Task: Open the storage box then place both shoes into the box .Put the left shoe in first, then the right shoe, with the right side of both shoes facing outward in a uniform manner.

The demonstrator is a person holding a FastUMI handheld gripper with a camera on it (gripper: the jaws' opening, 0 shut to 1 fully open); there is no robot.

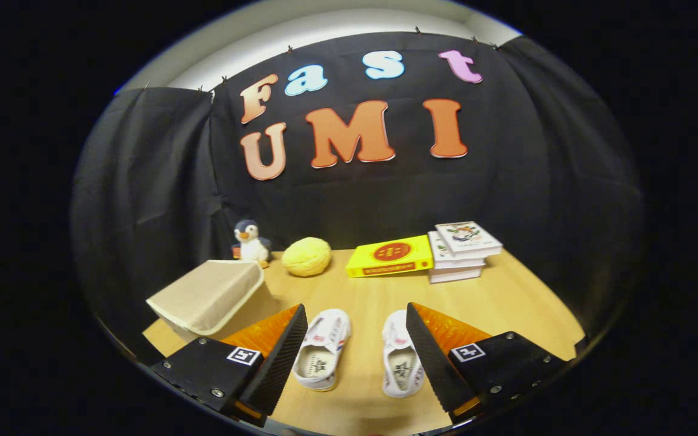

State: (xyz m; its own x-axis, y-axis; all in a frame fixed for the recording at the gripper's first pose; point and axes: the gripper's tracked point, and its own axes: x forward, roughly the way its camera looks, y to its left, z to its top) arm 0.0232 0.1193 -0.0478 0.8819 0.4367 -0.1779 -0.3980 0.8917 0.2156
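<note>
Two shoes lie side by side on the table [506, 303], left shoe [323, 348] and right shoe [400, 357], between the spread fingers of the gripper [355, 357]. The storage box [212, 297] sits left; the penguin toy [251, 242], ball [306, 256] and books [440, 251] stand far behind.

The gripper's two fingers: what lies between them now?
In the gripper view, the open gripper has both white shoes between its fingers: one shoe by one finger, the other shoe by the other, with bare wooden table between them.
</note>
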